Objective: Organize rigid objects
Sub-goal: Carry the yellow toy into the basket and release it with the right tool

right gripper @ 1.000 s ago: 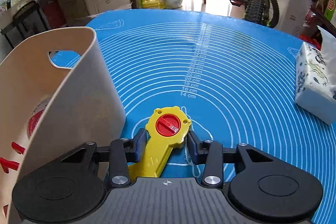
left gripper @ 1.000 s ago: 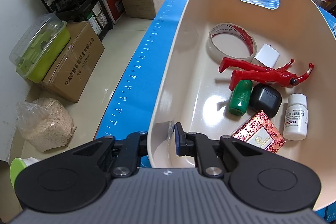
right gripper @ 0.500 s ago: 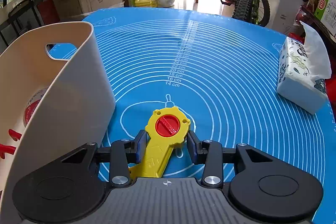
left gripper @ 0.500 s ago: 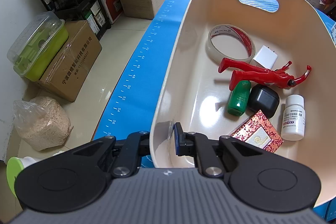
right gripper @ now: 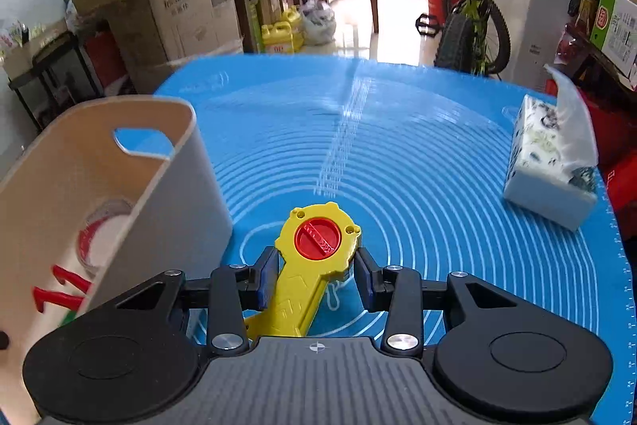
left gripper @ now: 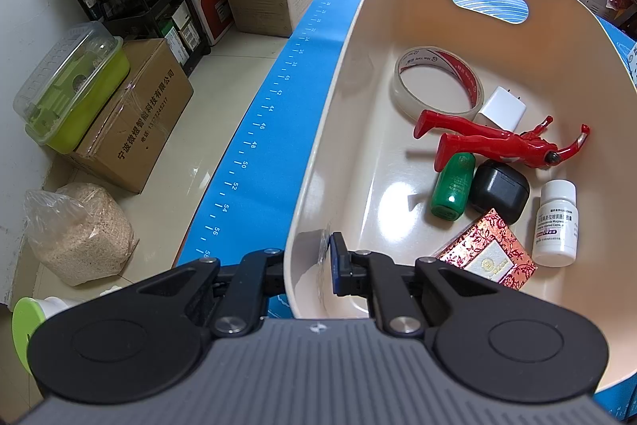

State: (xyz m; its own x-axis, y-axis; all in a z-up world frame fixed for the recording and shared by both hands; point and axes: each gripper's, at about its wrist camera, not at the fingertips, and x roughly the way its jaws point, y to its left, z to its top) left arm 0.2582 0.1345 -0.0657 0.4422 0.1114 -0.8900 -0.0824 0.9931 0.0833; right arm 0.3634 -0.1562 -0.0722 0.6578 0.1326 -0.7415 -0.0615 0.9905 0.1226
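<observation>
Carrying the yellow toy (right gripper: 314, 265) is the right tool (right gripper: 316, 275), whose pads pinch it on both flanks just below its round head with the red dial (right gripper: 318, 239). The toy's long axis runs straight back along the tool toward the camera, handle tucked under the housing and head pointing away. It looks lifted clear of the blue mat (right gripper: 438, 186) on the worktop, though the view does not settle that. What the coming move hangs on is that the cream bin (right gripper: 171, 162) stands just to the left of this tool, its near wall rising beside the left pad, so the toy would have to go up over that rim and leftward before release. The left tool (left gripper: 308, 265) is pressed together on the bin's rim (left gripper: 302, 226), one pad inside the wall and one outside, steadying it. Inside lie a tape roll (left gripper: 438, 82), a red figure (left gripper: 497, 142), a green bottle (left gripper: 452, 186), a black case (left gripper: 499, 190), a white pill bottle (left gripper: 557, 222), a white charger (left gripper: 501, 106) and a patterned red box (left gripper: 489, 249), crowded toward the right wall. The floor nearer the left wall is bare and seems the easier landing spot. The tissue pack (right gripper: 553, 166) sits well apart on the right.
</observation>
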